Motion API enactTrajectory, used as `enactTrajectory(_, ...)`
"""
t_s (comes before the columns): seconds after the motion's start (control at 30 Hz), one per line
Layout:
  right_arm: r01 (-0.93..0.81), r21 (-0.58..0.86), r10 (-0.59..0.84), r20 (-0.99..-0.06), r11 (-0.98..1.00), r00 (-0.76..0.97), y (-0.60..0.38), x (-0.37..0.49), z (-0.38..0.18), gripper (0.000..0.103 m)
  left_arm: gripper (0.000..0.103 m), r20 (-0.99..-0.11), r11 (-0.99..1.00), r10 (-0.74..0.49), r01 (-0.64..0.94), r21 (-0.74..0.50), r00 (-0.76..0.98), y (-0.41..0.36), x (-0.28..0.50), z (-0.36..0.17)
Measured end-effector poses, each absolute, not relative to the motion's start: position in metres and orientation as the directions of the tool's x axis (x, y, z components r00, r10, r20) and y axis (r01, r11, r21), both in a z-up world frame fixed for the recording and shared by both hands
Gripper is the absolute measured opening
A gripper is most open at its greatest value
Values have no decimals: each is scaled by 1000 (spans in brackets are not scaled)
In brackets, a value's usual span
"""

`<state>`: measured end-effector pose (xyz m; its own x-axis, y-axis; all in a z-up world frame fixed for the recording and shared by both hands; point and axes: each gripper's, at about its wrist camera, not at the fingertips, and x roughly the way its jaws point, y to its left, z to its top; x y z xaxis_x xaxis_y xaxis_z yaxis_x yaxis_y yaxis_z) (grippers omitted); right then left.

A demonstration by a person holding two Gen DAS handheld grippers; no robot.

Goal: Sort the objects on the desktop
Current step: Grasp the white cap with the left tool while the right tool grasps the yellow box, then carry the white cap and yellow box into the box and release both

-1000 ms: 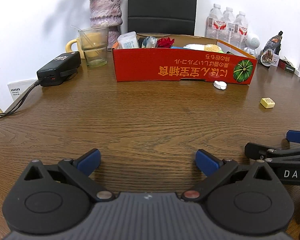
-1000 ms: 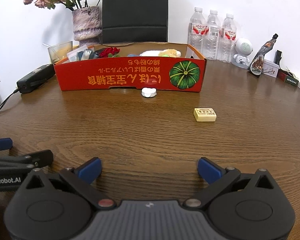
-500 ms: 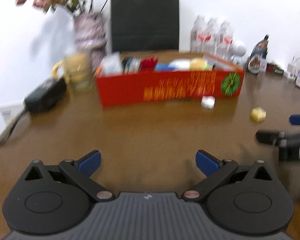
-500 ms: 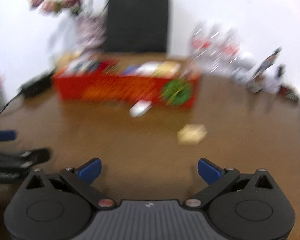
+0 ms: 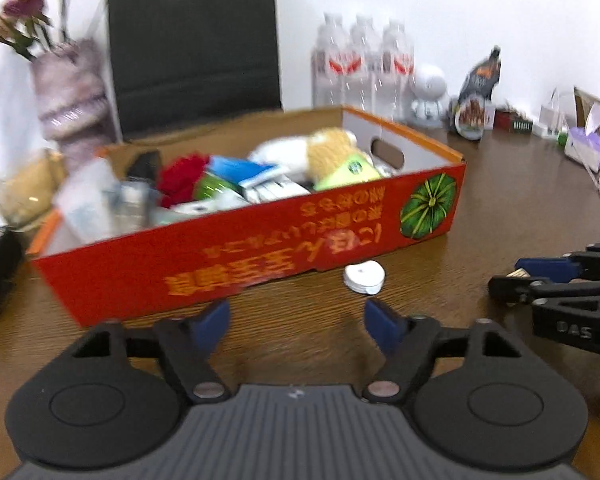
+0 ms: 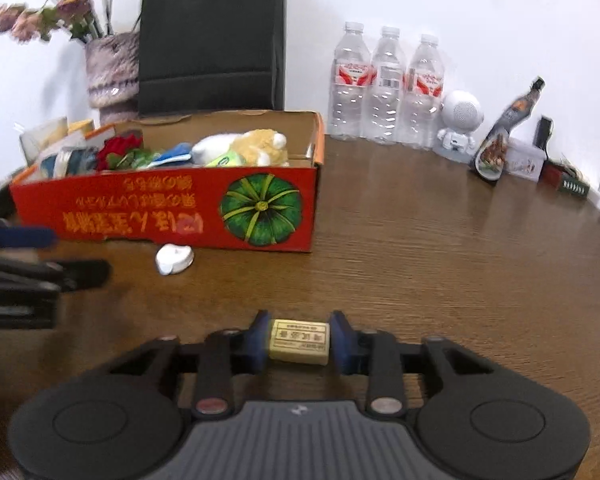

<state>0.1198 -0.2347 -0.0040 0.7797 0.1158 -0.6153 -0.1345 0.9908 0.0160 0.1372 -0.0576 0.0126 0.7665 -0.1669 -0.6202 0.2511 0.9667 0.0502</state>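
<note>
Yellow eraser (image 6: 299, 341), loose on the wood surface (image 6: 440, 248) a second ago, now sits clamped between the right gripper (image 6: 299, 340) fingers at lower centre, ready for the red box (image 6: 164, 208); left gripper (image 5: 297, 320) fingers gape empty near the white tape measure (image 5: 364, 276).

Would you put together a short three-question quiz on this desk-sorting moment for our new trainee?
1. True or false: the right gripper is shut on the yellow block.
2. Where does the white round object lie? A) inside the red box B) on the table just in front of the red box C) beside the water bottles
3. Fill in: the left gripper is ____ and holds nothing.

Key: 1 true; 2 B; 3 open.
</note>
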Motion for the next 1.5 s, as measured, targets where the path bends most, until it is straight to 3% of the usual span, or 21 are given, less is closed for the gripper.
enactTrajectory(0.2, -97, 68, 119, -598, 993, 792, -249, 117, -6, 30, 71, -640, 956, -202, 291, 36, 741, -88, 159, 5)
enactTrajectory(0.23, -94, 72, 119, -598, 993, 793, -251, 117, -6, 30, 61, -640, 957, -199, 287, 36, 742, -91, 161, 4)
enactTrajectory(0.3, -87, 76, 115, -597, 993, 794, -253, 117, -6, 30, 28, -641, 959, -193, 280, 35, 743, -97, 165, 3)
enactTrajectory(0.53, -98, 94, 135, -590, 991, 796, -253, 114, 2, 30, 27, -637, 967, -94, 224, 126, 765, -93, 137, 9)
enactTrajectory(0.73, -144, 130, 192, -571, 981, 798, -247, 108, 21, 30, 27, -566, 983, -158, 183, -13, 809, -42, 103, 57)
enactTrajectory(0.83, -167, 147, 221, -561, 975, 797, -244, 105, 30, 29, 27, -542, 985, -171, 154, -76, 823, -11, 123, 85)
enactTrajectory(1.0, -157, 185, 231, -508, 970, 830, -233, 151, 83, 30, 27, -464, 993, -120, 106, -56, 877, 12, 185, 128)
enactTrajectory(1.07, -149, 208, 235, -494, 967, 837, -229, 176, 103, 30, 27, -512, 995, -99, 78, -62, 853, 22, 226, 137)
enactTrajectory(1.23, -92, 187, 183, -560, 978, 808, -213, 276, 120, 30, 27, -572, 995, -75, 23, -98, 817, 56, 300, 128)
enactTrajectory(1.5, -80, 145, 156, -648, 986, 746, -189, 359, 92, 30, 27, -654, 998, -3, -33, -43, 756, 75, 341, 91)
